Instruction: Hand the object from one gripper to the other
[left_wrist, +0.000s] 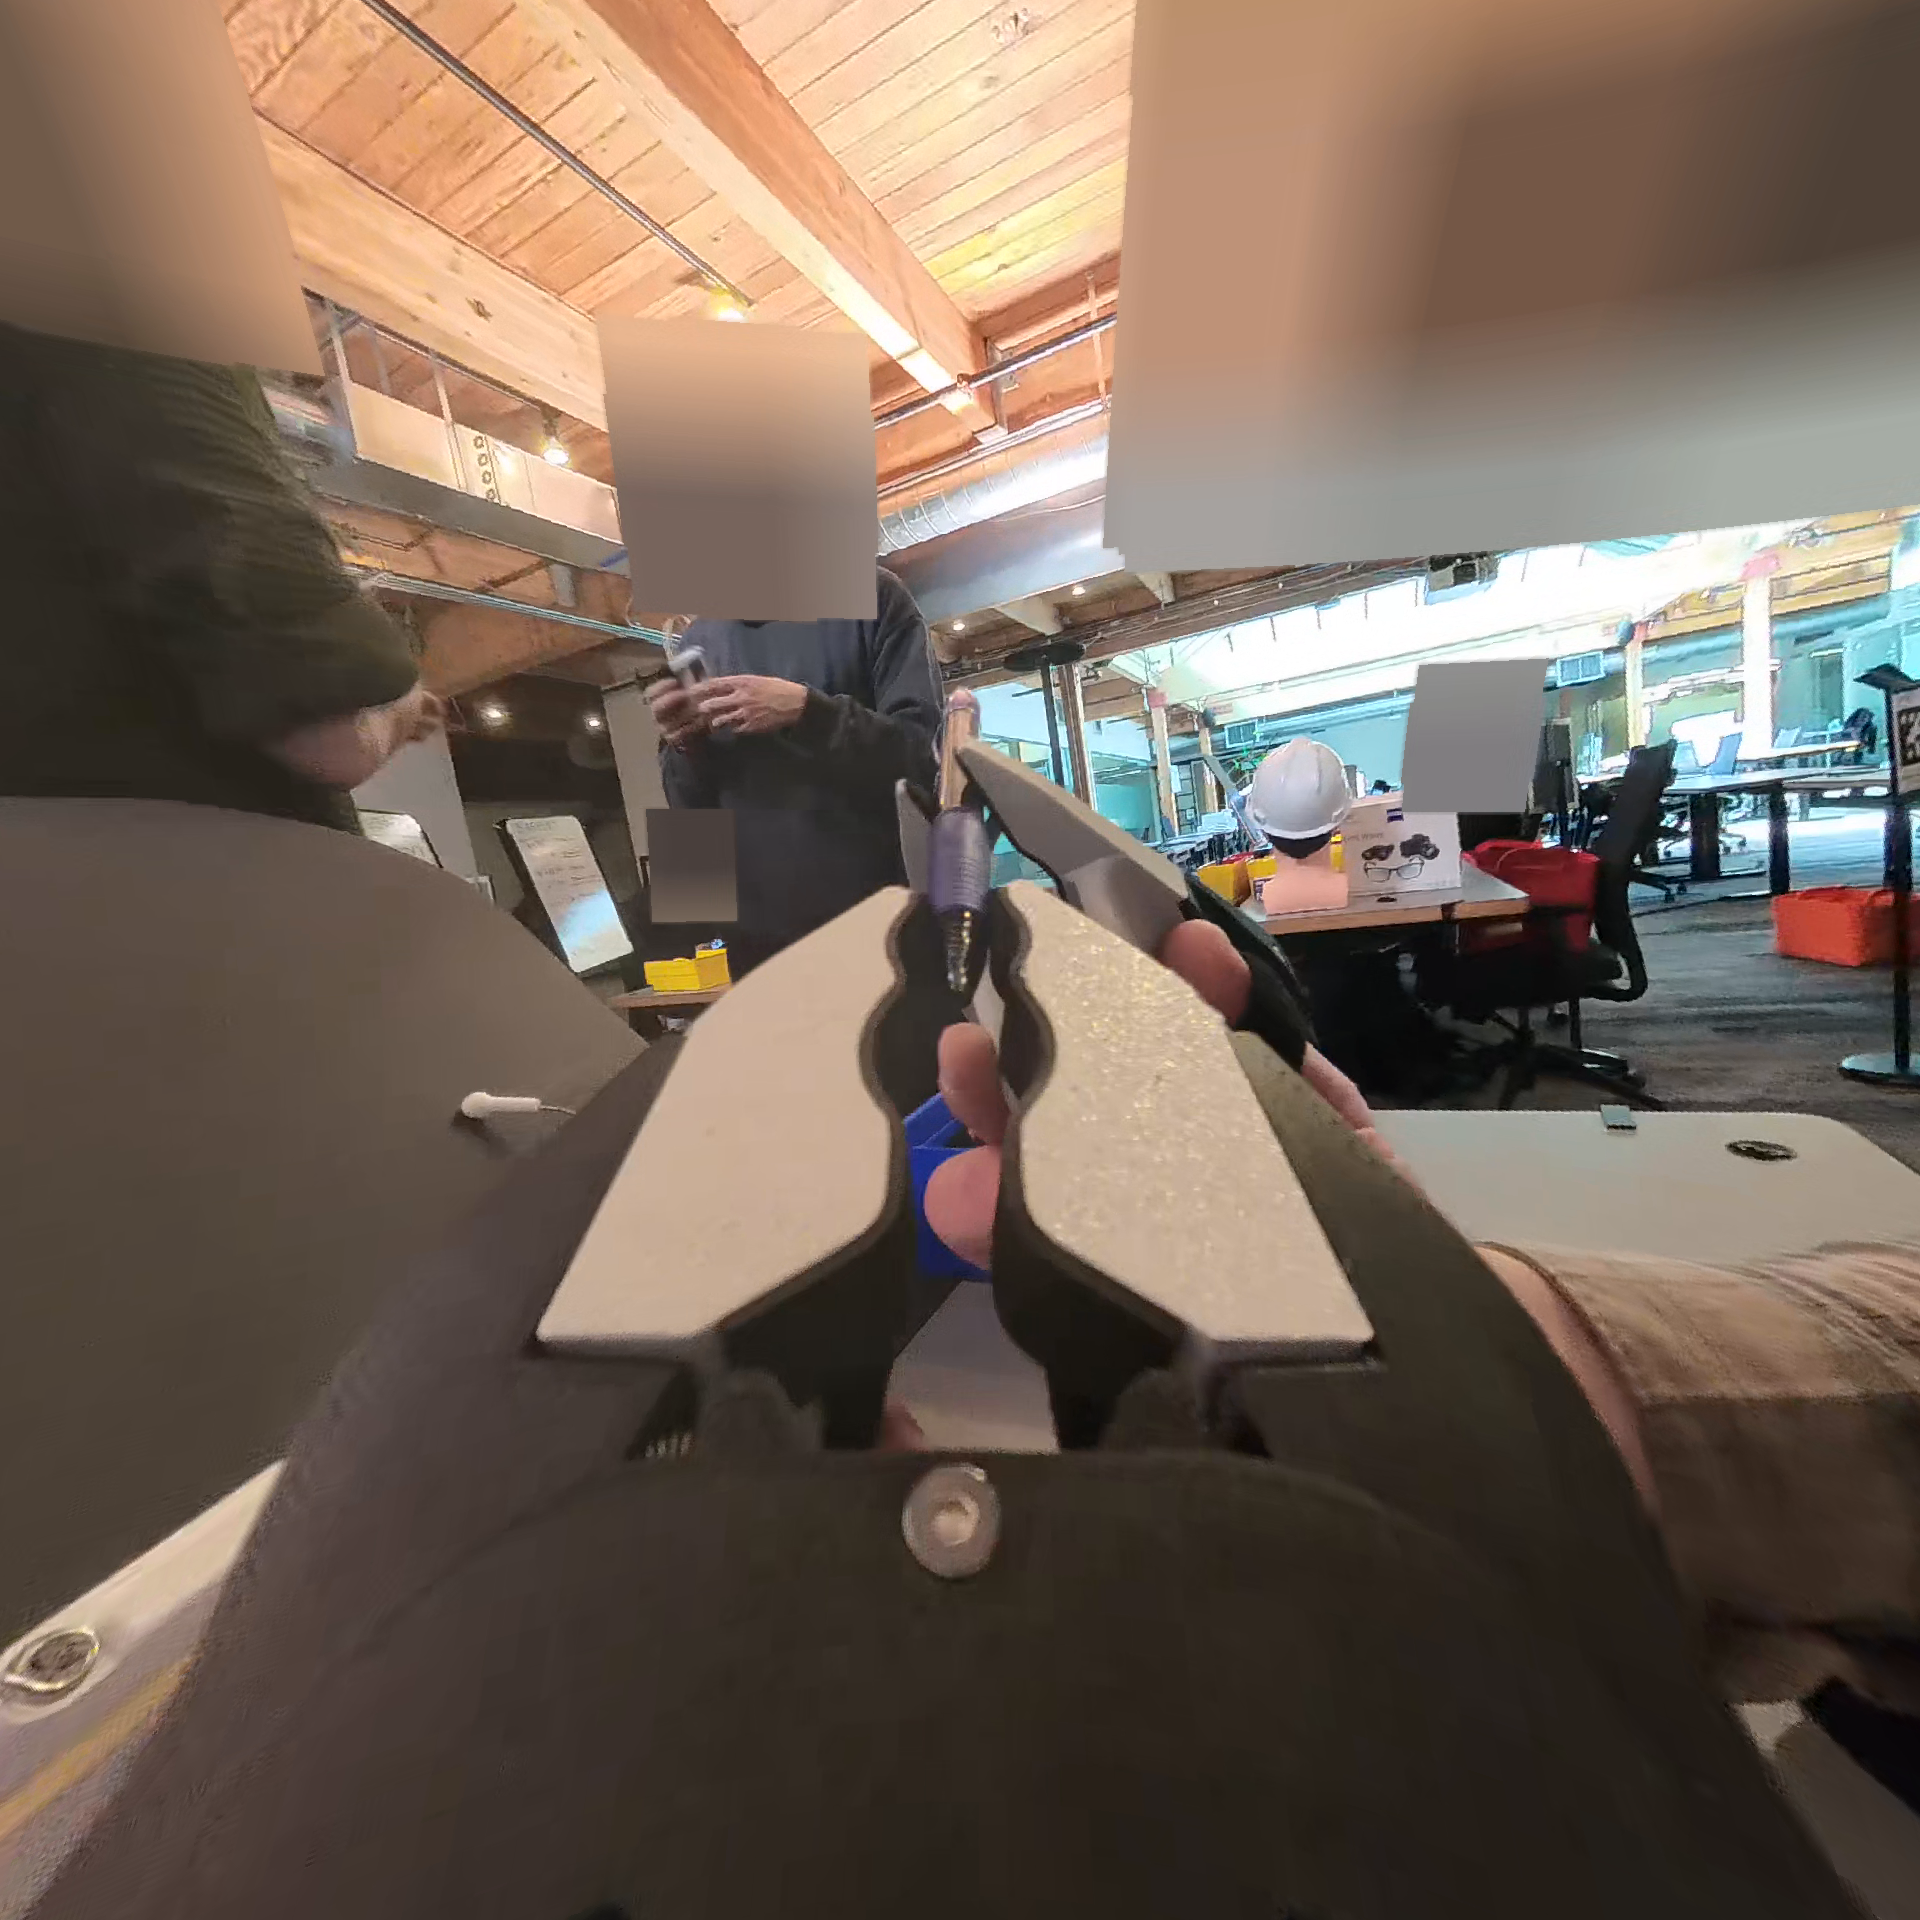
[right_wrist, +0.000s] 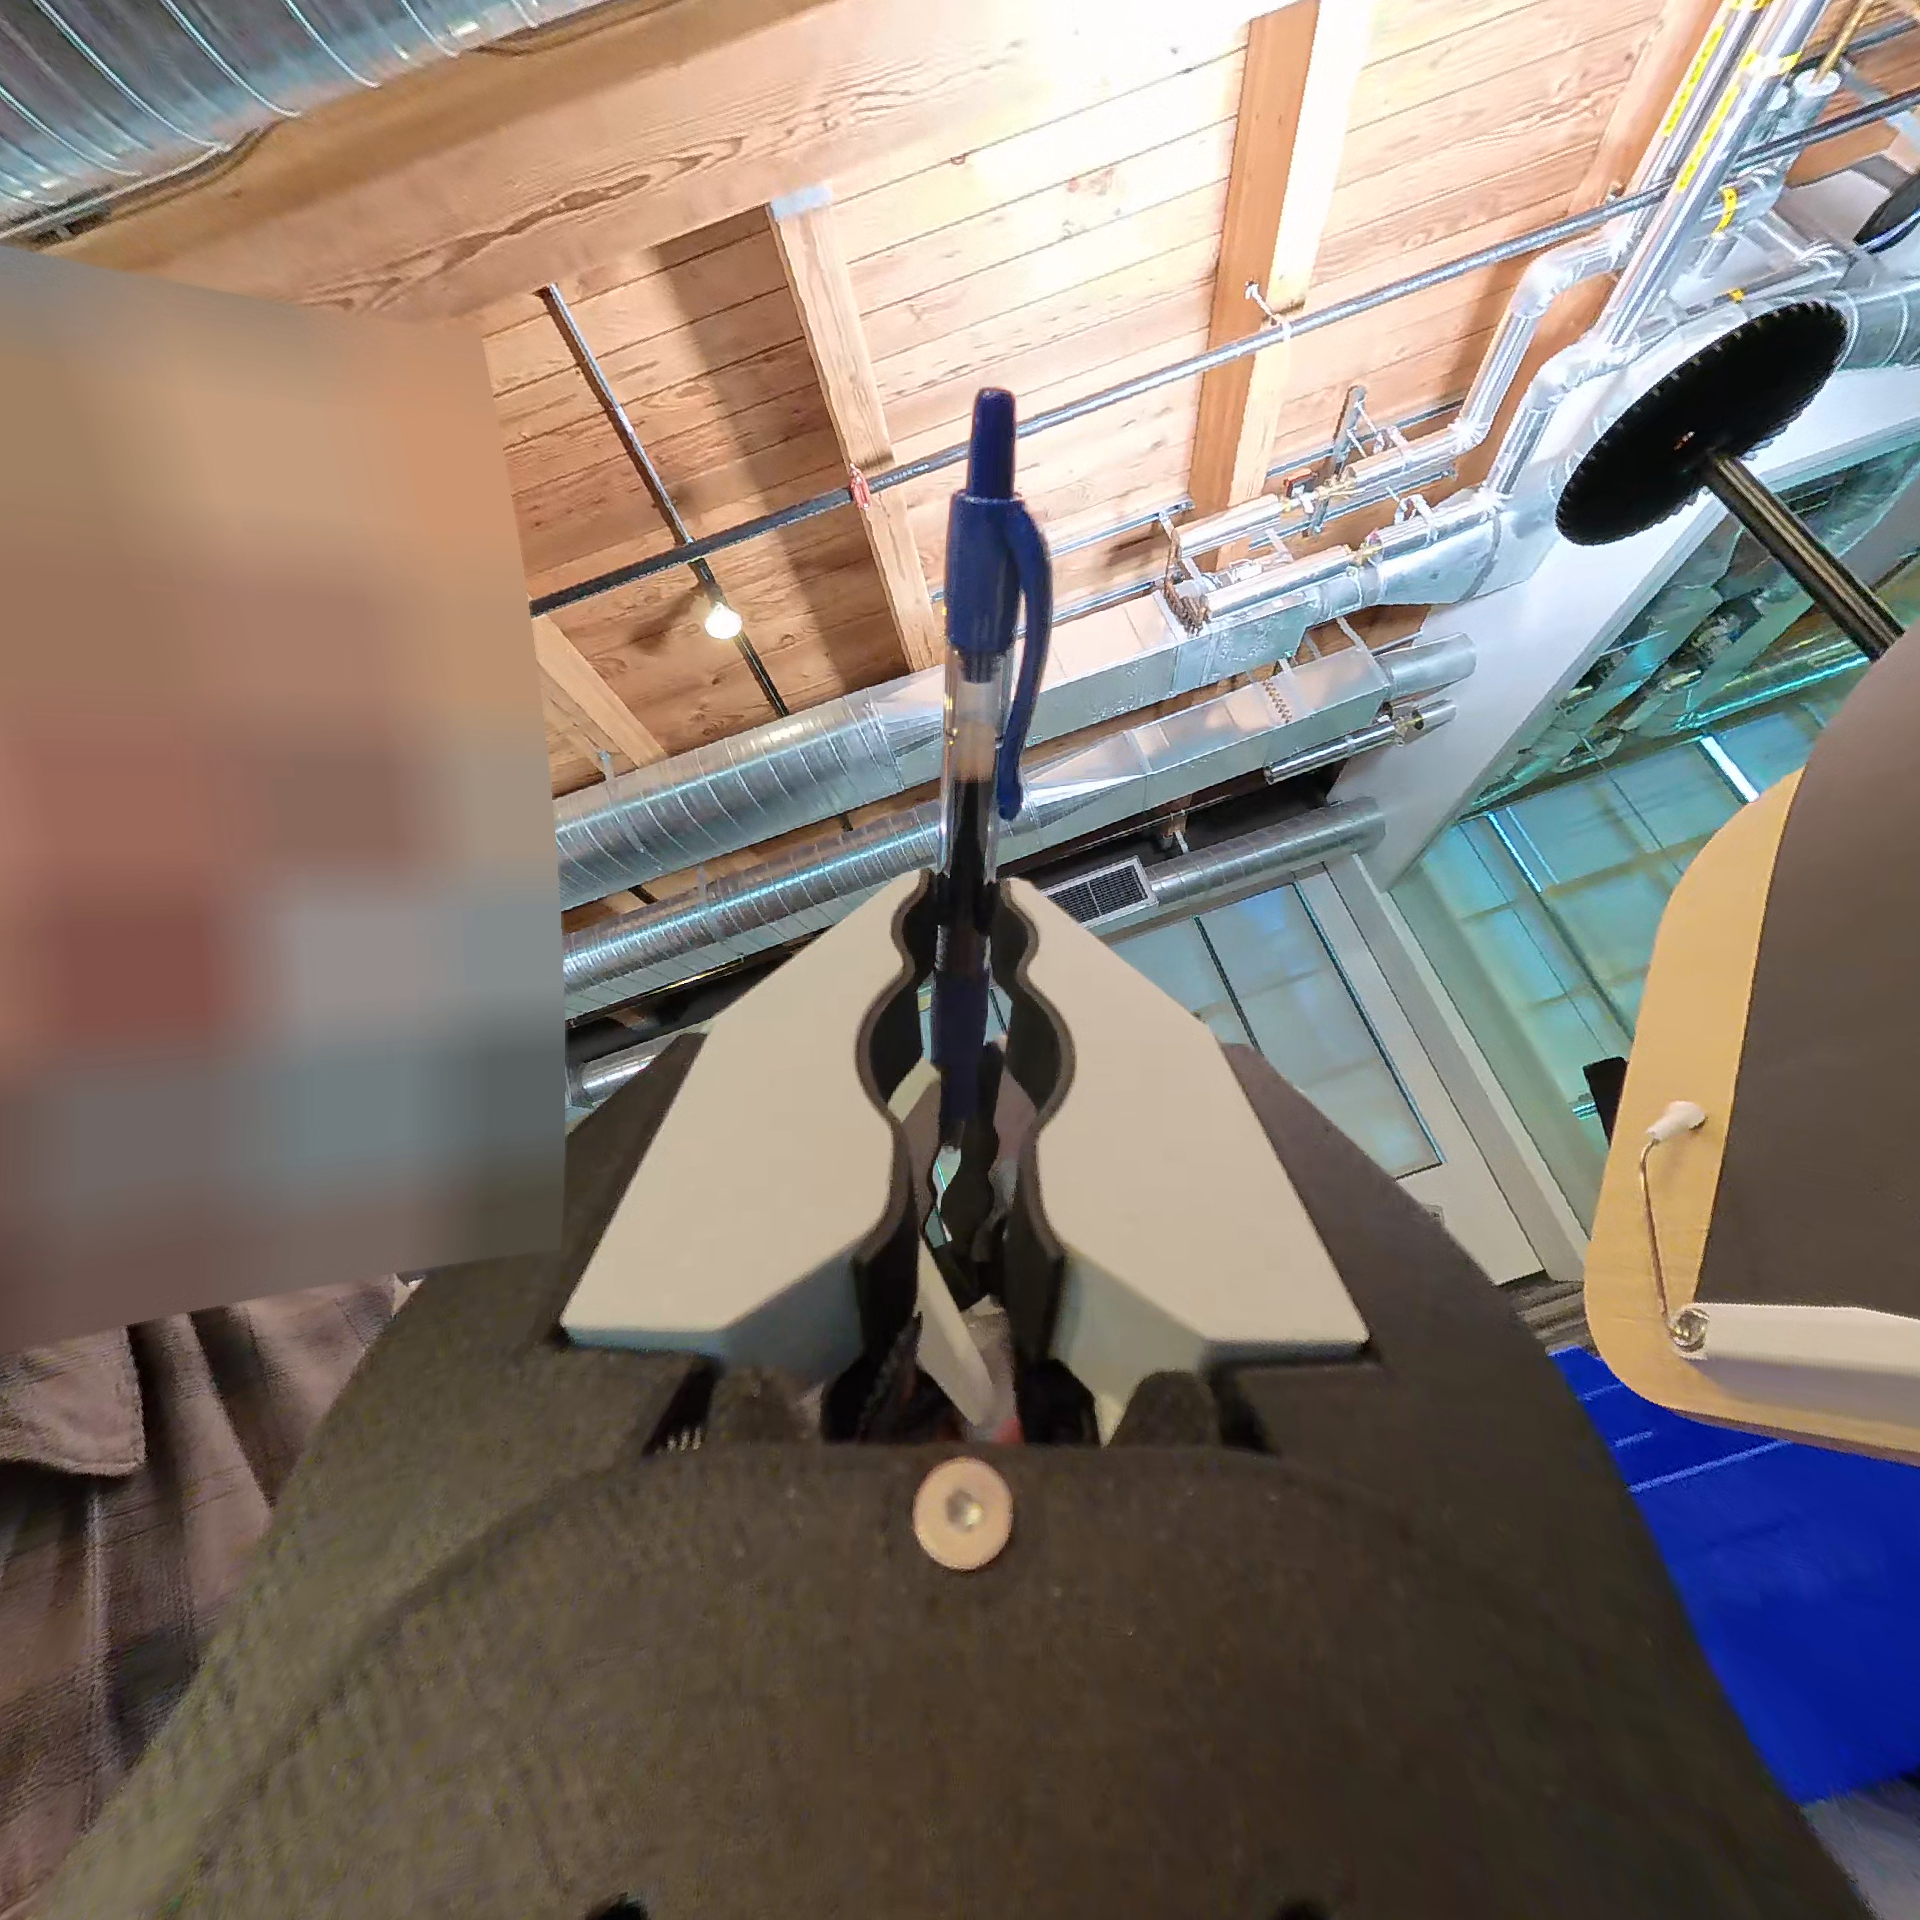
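A blue pen (right_wrist: 977, 644) stands upright between the two grippers, cap end up. My right gripper (right_wrist: 964, 914) is shut on its clear barrel, with the blue grip section just below the fingertips. In the left wrist view the pen (left_wrist: 958, 868) points its metal tip down into my left gripper (left_wrist: 951, 914), whose jaws are closed about the purple-blue grip. The right gripper's fingers (left_wrist: 1049, 831) reach in from behind and hold the pen higher up. The holder's fingers (left_wrist: 971, 1101) show through the gap.
A white table (left_wrist: 1558, 1164) lies below right. A person in a dark top (left_wrist: 810, 748) stands ahead and a dark hat (left_wrist: 156, 623) is close on the left. A desk with a white hard hat (left_wrist: 1299, 800), office chairs (left_wrist: 1600, 883) and an orange bin (left_wrist: 1839, 925) stand farther right. The tips of both grippers are at nearly the same place.
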